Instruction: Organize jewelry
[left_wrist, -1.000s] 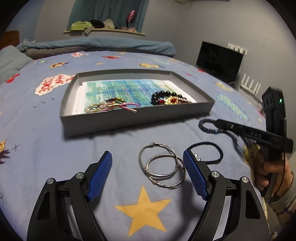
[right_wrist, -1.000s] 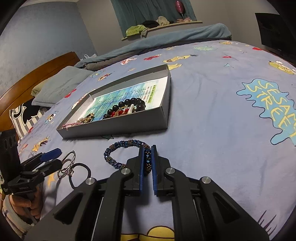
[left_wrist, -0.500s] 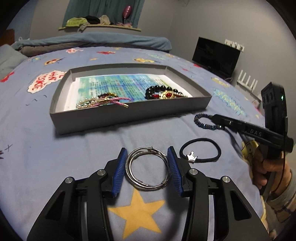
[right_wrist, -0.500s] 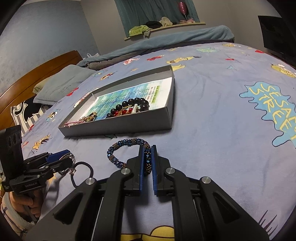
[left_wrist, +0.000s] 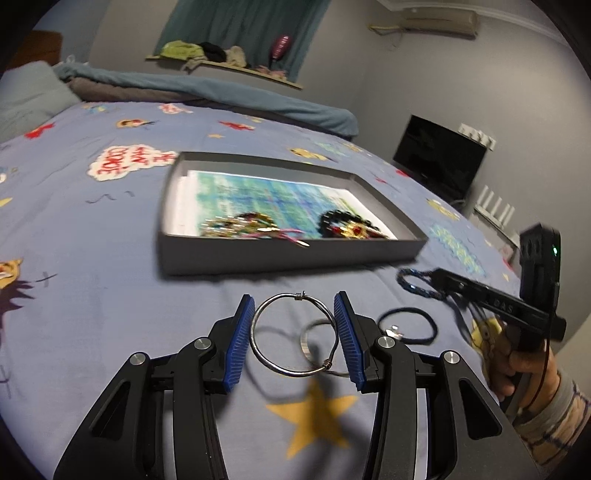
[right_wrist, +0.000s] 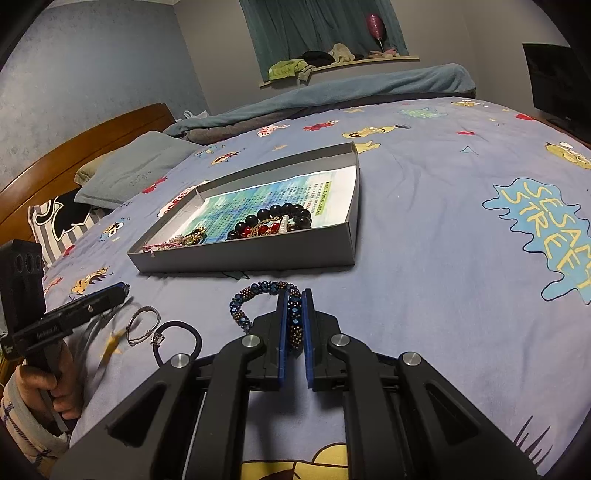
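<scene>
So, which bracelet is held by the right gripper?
The blue beaded bracelet, clamped between the right gripper pads. The silver bangle sits between the left gripper pads; the black bead bracelet lies in the tray.

A lavender-blue cartoon-print bedsheet (right_wrist: 424, 206) carries a grey cardboard tray (right_wrist: 258, 254) lined with blue-green printed paper (right_wrist: 266, 199). Black-and-red bead bracelets (right_wrist: 273, 221), silver wire bangles (left_wrist: 295, 332), a dark-blue-and-bronze beaded bracelet (right_wrist: 255, 291) and a black hair tie (left_wrist: 413, 328) show; gripper pads (left_wrist: 240, 343) are blue.

Silver wire bangle (left_wrist: 293, 334) lifted, blue beaded bracelet (right_wrist: 264, 301) pinched upright
</scene>
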